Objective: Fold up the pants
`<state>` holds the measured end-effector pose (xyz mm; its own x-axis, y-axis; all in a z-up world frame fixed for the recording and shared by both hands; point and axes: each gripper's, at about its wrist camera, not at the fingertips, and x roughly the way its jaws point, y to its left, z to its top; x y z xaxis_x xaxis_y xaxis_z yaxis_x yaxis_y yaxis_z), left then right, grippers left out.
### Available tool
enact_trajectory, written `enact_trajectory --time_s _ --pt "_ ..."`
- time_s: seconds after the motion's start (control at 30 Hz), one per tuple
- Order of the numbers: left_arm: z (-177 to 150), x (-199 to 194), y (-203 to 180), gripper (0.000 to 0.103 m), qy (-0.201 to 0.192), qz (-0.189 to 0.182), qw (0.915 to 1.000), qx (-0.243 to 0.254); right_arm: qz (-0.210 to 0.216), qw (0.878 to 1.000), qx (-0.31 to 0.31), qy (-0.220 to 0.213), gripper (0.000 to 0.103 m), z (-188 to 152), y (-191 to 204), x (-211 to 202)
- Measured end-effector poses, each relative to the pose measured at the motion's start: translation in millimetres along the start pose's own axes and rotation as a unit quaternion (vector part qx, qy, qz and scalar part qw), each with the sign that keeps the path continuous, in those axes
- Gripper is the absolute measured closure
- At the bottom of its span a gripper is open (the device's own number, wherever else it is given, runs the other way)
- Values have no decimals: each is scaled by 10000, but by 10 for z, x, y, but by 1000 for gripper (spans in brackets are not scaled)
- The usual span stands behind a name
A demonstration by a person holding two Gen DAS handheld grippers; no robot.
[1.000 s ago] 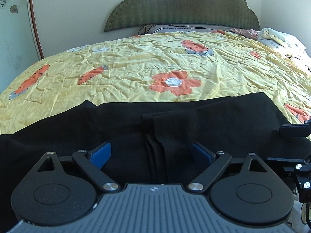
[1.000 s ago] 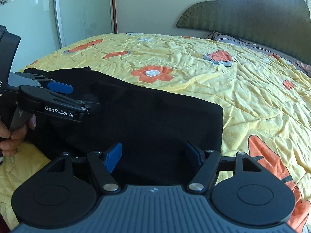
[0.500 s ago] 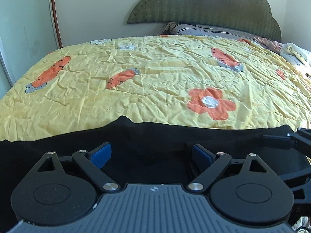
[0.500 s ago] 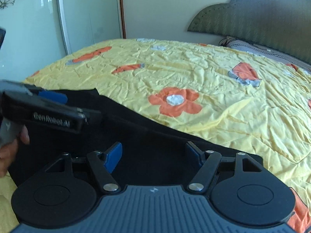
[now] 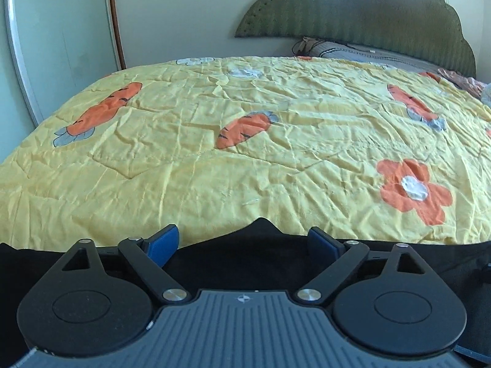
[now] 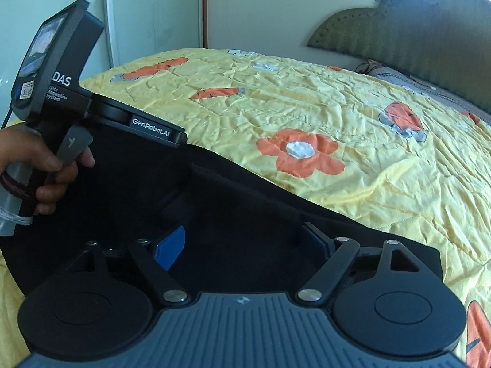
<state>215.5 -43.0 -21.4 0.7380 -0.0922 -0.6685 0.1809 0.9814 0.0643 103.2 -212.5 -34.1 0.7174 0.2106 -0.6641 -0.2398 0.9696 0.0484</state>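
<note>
The bed (image 5: 245, 141), under a yellow quilt printed with carrots and flowers, fills both views, with the padded headboard (image 5: 353, 21) at its far end. The black pants (image 6: 214, 202) lie on the near part of the quilt, directly under both tools; their far edge runs as a long dark line across the bed, so the long axis seems to lie crosswise, though which end is the waist I cannot tell. The left tongs (image 5: 247, 242) are spread wide, blue pads apart over the cloth with a small peak of fabric between them. The right tongs (image 6: 245, 242) are likewise spread, gripping nothing. My judgement: this is the reach before a fold, and next both tongs must close on the near edge and carry it over evenly
</note>
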Motion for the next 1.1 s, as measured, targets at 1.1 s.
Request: enact_trajectory --time_s 1.1 --pt "-839 -862 526 0 -382 86 9992 104 239 9990 -324 -201 8 -192 659 -78"
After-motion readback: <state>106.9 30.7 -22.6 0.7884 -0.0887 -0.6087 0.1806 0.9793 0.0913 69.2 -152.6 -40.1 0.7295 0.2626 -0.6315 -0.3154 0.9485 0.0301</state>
